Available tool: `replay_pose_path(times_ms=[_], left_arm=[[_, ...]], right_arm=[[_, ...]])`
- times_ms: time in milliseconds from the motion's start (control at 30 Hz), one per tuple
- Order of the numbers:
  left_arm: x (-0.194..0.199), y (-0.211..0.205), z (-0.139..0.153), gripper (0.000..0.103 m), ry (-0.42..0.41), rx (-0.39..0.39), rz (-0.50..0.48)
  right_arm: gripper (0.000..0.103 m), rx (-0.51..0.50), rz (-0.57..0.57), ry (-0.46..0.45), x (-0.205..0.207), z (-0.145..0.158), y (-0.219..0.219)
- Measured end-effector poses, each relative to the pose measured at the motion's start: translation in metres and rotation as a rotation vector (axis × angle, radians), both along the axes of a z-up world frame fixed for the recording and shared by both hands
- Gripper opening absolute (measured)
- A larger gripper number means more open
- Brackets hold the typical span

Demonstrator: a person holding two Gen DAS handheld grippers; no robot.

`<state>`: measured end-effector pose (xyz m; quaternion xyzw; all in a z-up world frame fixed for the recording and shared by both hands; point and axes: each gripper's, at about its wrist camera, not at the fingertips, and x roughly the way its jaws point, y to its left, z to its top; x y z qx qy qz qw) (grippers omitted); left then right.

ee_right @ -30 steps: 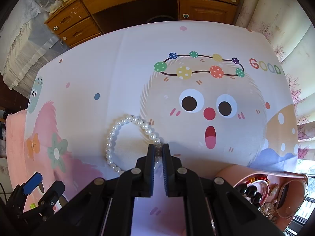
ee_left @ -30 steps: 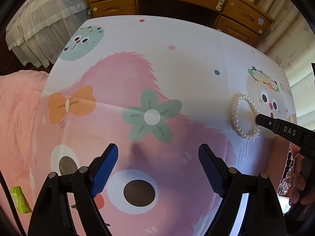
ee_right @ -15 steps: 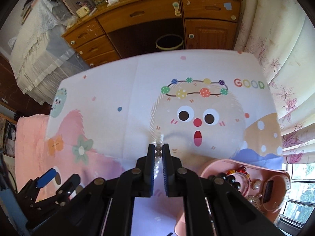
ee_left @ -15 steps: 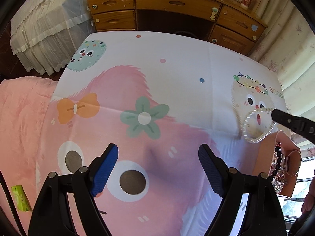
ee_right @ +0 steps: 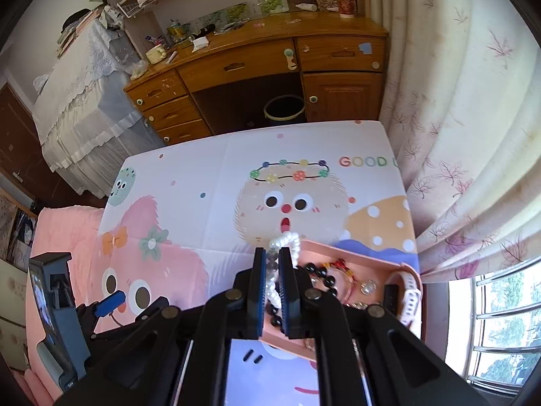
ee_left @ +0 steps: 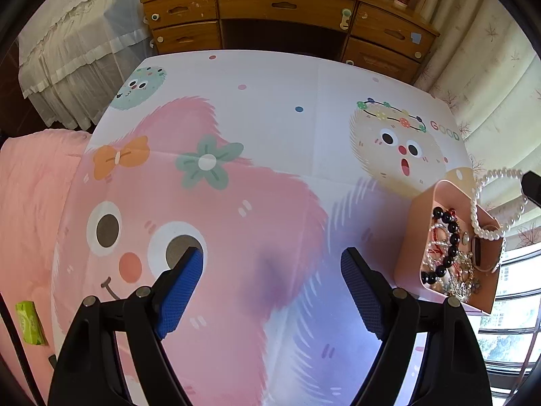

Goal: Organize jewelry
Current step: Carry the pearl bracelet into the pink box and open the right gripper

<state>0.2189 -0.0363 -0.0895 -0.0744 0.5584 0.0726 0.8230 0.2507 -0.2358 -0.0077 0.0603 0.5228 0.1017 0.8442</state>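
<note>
Right gripper [ee_right: 271, 264]: squeezing one white pearl bracelet [ee_left: 497, 203], which is hanging down from it.
Left gripper [ee_left: 270, 291]: staying wide apart, holding nothing, farther from the tray.
Bracelet: dangling right over the tray, loop pointing down.
Pink tray [ee_left: 409, 257]: one, sitting on the counter [ee_left: 270, 101], holding other jewelry.
Next: probably lowering and letting go.
</note>
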Motion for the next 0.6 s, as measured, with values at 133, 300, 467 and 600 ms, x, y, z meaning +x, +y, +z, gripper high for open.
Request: replay_pose_path(times_ms=[133, 300, 467, 600], left_arm=[[-0.006, -0.011, 0.004, 0.082, -0.009, 0.013, -0.004], [-0.011, -0.026, 0.006, 0.082, -0.012, 0.023, -0.022], [-0.014, -0.041, 0.007, 0.082, -0.008, 0.033, -0.053], [-0.018, -0.048, 0.015, 0.082, -0.020, 0.015, -0.057]], right_arm=[[0.007, 0.000, -0.012, 0.008, -0.014, -0.002, -0.018], [0.007, 0.012, 0.008, 0.035, -0.027, -0.016, -0.026], [0.007, 0.042, 0.043, 0.035, -0.036, -0.021, -0.024], [0.008, -0.031, 0.036, 0.061, -0.036, -0.035, -0.025]])
